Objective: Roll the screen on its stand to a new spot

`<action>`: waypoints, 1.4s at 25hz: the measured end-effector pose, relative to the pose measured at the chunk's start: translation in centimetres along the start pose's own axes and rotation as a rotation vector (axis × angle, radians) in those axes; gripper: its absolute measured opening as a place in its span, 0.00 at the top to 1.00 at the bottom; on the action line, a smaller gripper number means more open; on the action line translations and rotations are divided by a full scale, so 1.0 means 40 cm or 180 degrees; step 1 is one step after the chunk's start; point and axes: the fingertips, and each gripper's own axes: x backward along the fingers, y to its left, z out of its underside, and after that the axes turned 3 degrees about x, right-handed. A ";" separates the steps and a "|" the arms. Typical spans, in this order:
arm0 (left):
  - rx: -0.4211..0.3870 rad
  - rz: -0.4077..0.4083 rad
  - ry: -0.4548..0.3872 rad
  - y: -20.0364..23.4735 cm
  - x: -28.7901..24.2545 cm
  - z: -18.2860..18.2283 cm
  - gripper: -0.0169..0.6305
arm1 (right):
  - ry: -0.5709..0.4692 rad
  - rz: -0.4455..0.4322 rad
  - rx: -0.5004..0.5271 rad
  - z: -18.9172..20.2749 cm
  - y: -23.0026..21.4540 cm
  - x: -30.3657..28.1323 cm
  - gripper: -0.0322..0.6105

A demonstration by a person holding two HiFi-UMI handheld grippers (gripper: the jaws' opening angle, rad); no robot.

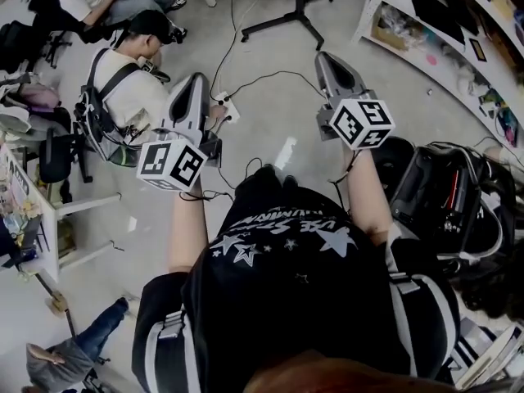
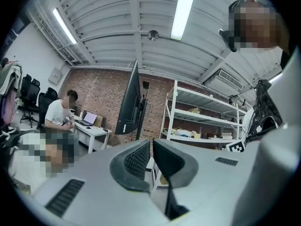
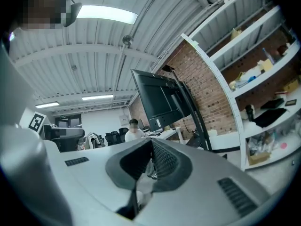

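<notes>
The screen [image 2: 129, 100] is a dark flat panel on a tall black stand, seen edge-on in the left gripper view. It stands ahead at a distance in front of a brick wall. The right gripper view shows the screen's [image 3: 157, 100] dark face and its slanted stand poles. In the head view only the stand's black floor legs [image 1: 299, 11] show, at the top. My left gripper [image 1: 195, 79] [image 2: 151, 141] is shut with nothing in it. My right gripper [image 1: 323, 56] [image 3: 151, 140] is also shut and holds nothing. Both point level toward the stand, well short of it.
White shelving [image 1: 458, 47] [image 2: 202, 121] runs along the right. A seated person [image 1: 123, 80] is at the left, close to my left gripper. A power strip with cables [image 1: 228, 105] lies on the floor ahead. A black bag [image 1: 442, 195] sits at the right, a white desk [image 2: 91, 131] by the wall.
</notes>
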 end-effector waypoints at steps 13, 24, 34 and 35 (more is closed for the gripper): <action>0.0034 0.0208 -0.0118 0.131 -0.250 -0.065 0.94 | -0.0006 0.0241 0.0163 -0.055 -0.093 -0.163 0.94; 0.0023 0.0410 -0.0200 0.284 -0.490 -0.168 0.94 | -0.0119 0.0287 0.0345 -0.154 -0.117 -0.411 0.94; 0.0079 0.0553 -0.0271 0.398 -0.667 -0.230 0.81 | -0.0142 0.0416 0.0381 -0.175 -0.133 -0.545 0.94; 0.0078 0.0570 -0.0272 0.404 -0.680 -0.235 0.78 | -0.0123 0.0432 0.0377 -0.170 -0.135 -0.551 0.94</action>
